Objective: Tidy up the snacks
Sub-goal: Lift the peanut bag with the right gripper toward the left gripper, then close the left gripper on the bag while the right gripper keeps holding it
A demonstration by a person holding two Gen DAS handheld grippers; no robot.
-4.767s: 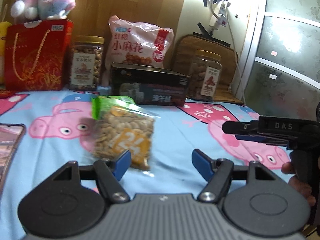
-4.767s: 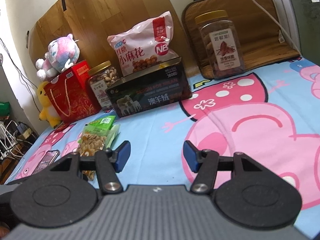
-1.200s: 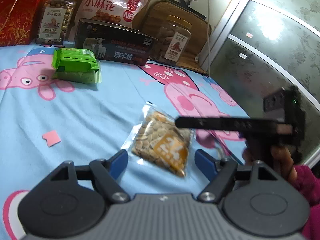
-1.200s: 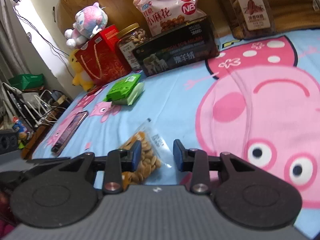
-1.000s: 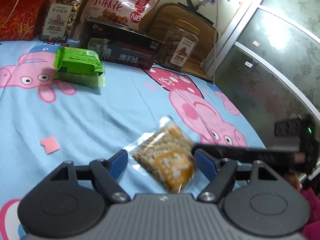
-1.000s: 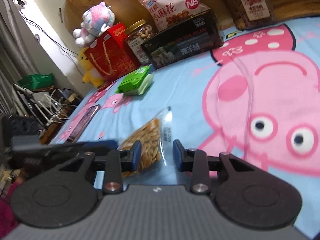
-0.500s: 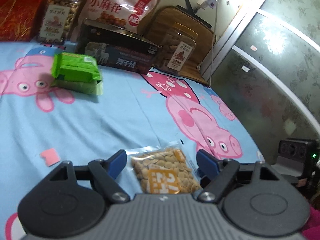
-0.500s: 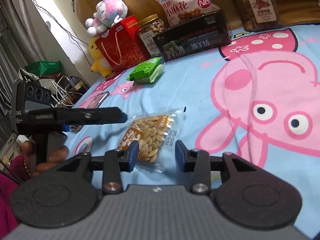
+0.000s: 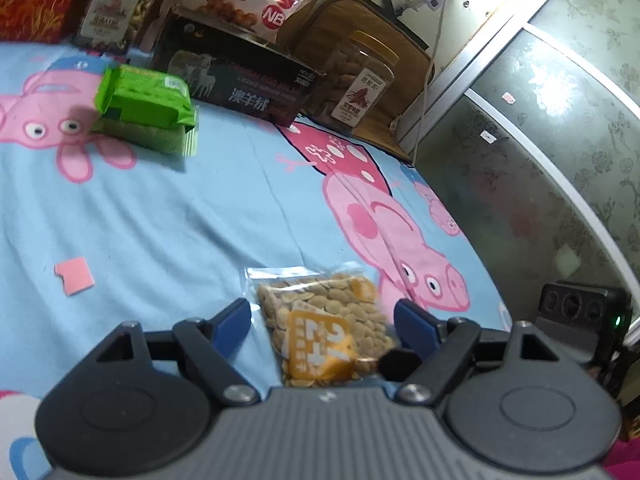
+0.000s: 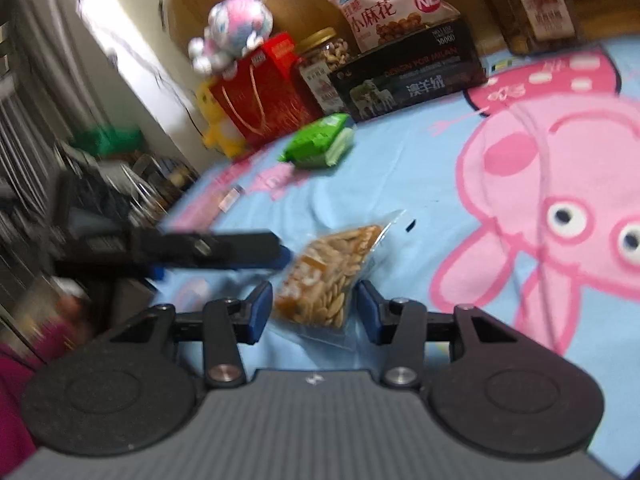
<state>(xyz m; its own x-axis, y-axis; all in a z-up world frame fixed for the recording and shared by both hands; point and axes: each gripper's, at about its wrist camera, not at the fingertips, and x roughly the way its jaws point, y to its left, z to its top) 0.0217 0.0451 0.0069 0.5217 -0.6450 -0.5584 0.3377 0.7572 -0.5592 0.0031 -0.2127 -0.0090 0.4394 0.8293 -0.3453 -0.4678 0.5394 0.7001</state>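
Blurred seed packet lies partly hidden between both grippers' parted jaws.

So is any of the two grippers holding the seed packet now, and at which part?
No. The seed packet lies on the bedsheet between the open jaws of both grippers; the right gripper has just been opening around it.

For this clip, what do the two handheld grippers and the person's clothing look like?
Both match. The left gripper has black linkage arms with silver pivot screws, blue pads on its fingers, two round black discs and a ribbed grey body. The right gripper is built the same; seen from the left camera, its black housing shows round lenses and a green light. A magenta sleeve shows at the frame edge.
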